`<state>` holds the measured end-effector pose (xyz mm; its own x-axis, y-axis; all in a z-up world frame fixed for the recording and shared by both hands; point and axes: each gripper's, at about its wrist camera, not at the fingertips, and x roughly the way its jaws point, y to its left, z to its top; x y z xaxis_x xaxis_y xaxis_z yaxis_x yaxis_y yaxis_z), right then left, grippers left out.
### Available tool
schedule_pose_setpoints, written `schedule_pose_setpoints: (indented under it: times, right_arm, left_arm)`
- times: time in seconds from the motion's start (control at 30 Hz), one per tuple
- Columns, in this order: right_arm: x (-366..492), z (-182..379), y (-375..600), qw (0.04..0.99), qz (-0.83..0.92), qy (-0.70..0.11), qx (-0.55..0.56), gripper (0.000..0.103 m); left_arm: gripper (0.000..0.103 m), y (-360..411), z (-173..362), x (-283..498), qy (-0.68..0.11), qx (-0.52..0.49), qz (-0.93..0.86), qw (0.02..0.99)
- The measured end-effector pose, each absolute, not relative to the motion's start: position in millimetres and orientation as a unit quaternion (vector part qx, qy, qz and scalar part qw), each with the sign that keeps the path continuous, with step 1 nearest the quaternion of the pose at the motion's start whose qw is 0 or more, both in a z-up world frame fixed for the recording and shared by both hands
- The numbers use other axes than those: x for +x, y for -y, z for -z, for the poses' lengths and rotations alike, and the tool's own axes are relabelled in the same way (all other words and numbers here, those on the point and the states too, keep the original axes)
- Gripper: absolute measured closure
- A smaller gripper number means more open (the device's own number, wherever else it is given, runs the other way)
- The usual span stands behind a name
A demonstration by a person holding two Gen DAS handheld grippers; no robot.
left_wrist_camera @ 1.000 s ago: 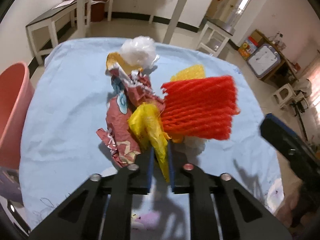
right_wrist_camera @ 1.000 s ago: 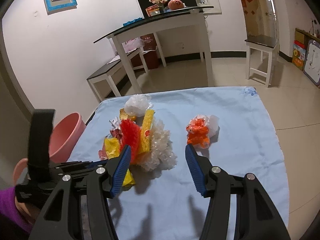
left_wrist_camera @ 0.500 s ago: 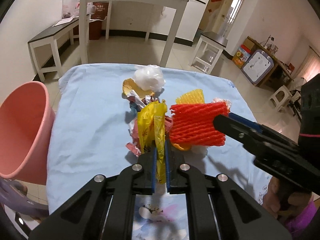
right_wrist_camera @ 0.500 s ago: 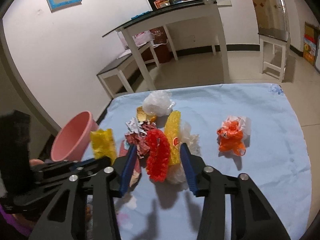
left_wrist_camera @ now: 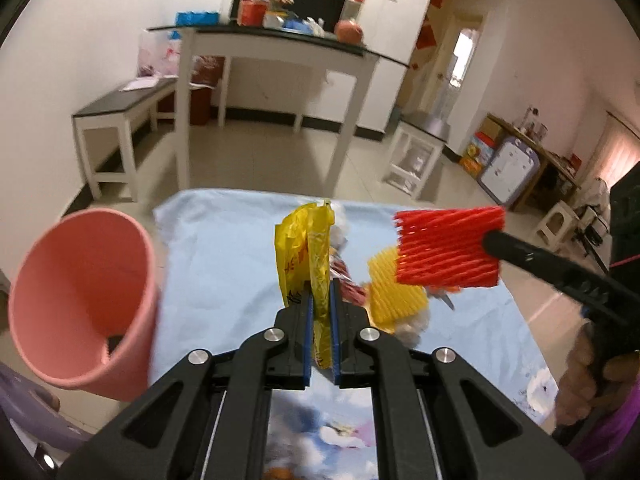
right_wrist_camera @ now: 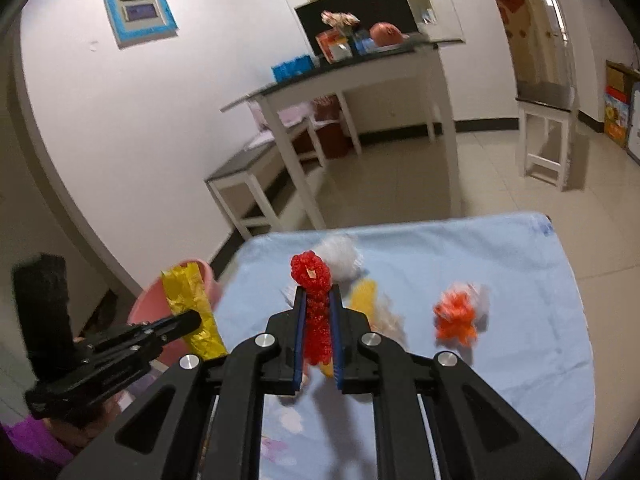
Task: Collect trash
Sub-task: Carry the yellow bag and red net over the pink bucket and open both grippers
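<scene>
My left gripper (left_wrist_camera: pixel 319 320) is shut on a yellow plastic wrapper (left_wrist_camera: pixel 308 252), lifted above the blue tablecloth (left_wrist_camera: pixel 224 256). The wrapper also shows in the right wrist view (right_wrist_camera: pixel 192 308). My right gripper (right_wrist_camera: pixel 318 320) is shut on a red foam net (right_wrist_camera: pixel 314 304), also raised; the net shows in the left wrist view (left_wrist_camera: pixel 448 250). A pink bin (left_wrist_camera: pixel 80 300) stands at the table's left edge, close to my left gripper. A yellow foam net (left_wrist_camera: pixel 394 296), a white plastic ball (right_wrist_camera: pixel 340 258) and an orange-white wad (right_wrist_camera: pixel 458 316) lie on the cloth.
A white high table (left_wrist_camera: pixel 280 52) with clutter and a low bench (left_wrist_camera: pixel 120 116) stand behind. A white stool (right_wrist_camera: pixel 548 136) is at the right. The tablecloth's right edge (right_wrist_camera: pixel 576 300) drops to the tiled floor.
Both grippers rose from the pile with their items. My right gripper closed on the red foam net and lifted it. My left gripper carried the yellow wrapper up, nearer the pink bin.
</scene>
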<state>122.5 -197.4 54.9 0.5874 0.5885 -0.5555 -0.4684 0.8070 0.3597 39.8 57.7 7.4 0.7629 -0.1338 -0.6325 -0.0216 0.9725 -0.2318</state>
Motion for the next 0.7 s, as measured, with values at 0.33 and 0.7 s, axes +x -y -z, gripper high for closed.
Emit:
schedule_pose_setpoints:
  times: [0.33, 0.7]
  right_arm:
    - [135, -83, 95, 0.849, -0.401, -0.336, 0.071, 0.093]
    - [131, -64, -30, 0.815, -0.452, -0.364, 0.004, 0.092]
  left_arm:
    - [0.096, -135, -30, 6, -0.298, -0.129, -0.081, 0.942]
    - [0.096, -192, -11, -13, -0.308, -0.141, -0.159, 0.927]
